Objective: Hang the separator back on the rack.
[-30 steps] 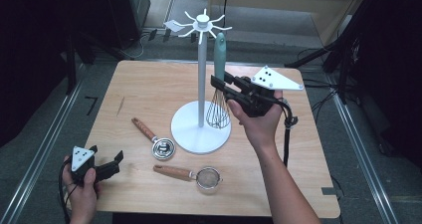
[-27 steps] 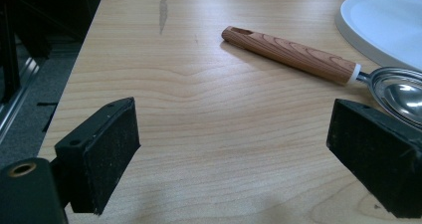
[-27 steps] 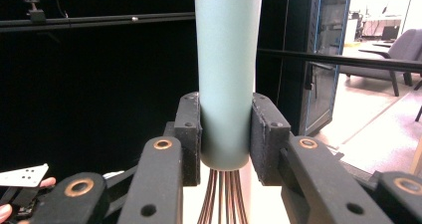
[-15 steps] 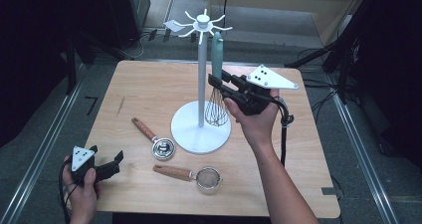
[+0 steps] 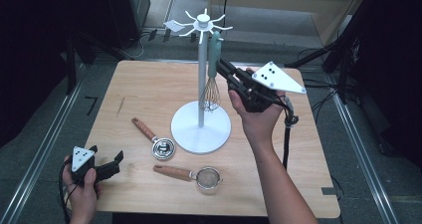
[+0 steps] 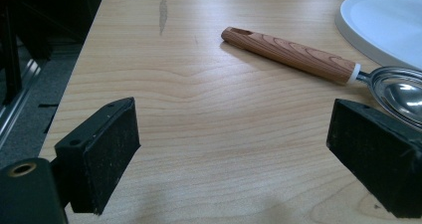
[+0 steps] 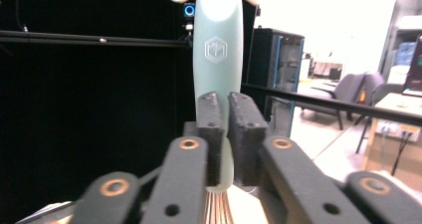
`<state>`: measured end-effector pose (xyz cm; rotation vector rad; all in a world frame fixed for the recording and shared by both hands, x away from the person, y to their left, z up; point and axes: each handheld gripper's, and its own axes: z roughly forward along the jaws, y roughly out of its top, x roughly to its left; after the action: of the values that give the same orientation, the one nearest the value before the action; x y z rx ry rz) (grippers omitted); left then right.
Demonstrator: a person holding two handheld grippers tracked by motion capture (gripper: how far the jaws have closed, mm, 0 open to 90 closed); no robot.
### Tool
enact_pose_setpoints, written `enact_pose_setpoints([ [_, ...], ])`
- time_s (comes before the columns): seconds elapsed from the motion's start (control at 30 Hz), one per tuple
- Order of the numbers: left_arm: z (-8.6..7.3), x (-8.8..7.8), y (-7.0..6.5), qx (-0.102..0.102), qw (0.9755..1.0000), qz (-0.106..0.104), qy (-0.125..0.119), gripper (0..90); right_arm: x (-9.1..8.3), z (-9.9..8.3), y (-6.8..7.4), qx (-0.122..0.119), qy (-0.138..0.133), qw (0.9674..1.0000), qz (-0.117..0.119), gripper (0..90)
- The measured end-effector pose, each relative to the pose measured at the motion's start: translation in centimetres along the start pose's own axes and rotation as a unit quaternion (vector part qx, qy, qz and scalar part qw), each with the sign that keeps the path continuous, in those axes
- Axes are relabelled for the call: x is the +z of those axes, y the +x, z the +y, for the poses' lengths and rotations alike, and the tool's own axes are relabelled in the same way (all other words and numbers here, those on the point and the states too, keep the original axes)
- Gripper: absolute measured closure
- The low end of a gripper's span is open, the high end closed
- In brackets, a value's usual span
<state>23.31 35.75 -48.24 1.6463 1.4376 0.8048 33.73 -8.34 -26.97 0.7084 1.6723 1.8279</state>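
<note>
A teal-handled whisk (image 5: 214, 59) hangs from a hook of the white utensil stand (image 5: 201, 127). My right gripper (image 5: 221, 64) is held at the handle from the right. Its jaws have just been closing and are now shut. In the right gripper view the pads (image 7: 211, 134) sit almost together in front of the whisk handle (image 7: 218, 45), and nothing is between them. My left gripper (image 5: 113, 162) rests open at the table's near left corner. In the left gripper view its fingertips (image 6: 234, 154) stand wide apart over bare wood, short of a wooden-handled measuring spoon (image 6: 293, 55).
The measuring spoon (image 5: 152, 137) lies left of the stand's round base. A small wooden-handled strainer (image 5: 191, 174) lies near the front edge. The stand's other hooks (image 5: 179, 27) carry nothing. The wooden table (image 5: 149, 89) has dark floor and rails around it.
The right gripper's jaws have drawn together and its tips sit slightly higher along the whisk handle. The left hand has not moved.
</note>
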Motion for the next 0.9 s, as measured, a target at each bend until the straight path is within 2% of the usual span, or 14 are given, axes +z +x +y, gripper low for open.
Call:
enact_pose_setpoints([
  [0.03, 0.0, 0.0, 0.0, 0.0, 1.0, 0.0, 0.0, 6.4, 0.0, 0.1, 0.1, -0.001, -0.003, 1.0, -0.003, 89.7],
  [0.3, 0.0, 0.0, 0.0, 0.0, 1.0, -0.001, 0.001, 6.4, 0.2, 1.5, 0.1, -0.003, -0.025, 0.9989, -0.039, 90.0],
  [0.43, 0.0, 0.0, 0.0, -0.001, 1.0, -0.001, 0.0, 6.4, 0.4, 2.5, 0.1, -0.006, -0.036, 0.9982, -0.047, 90.0],
  [0.57, 0.0, 0.0, 0.0, -0.001, 1.0, -0.002, 0.001, 6.4, 0.5, 3.3, 0.2, -0.015, -0.044, 0.9977, -0.049, 90.0],
  [0.73, 0.0, 0.0, 0.1, -0.001, 1.0, -0.002, 0.001, 6.4, 0.3, 4.3, 0.5, -0.012, -0.059, 0.9971, -0.048, 90.0],
  [0.9, 0.0, 0.0, 0.0, -0.001, 1.0, -0.003, 0.001, 6.4, 0.2, 4.9, 0.7, -0.015, -0.059, 0.9973, -0.042, 90.0],
])
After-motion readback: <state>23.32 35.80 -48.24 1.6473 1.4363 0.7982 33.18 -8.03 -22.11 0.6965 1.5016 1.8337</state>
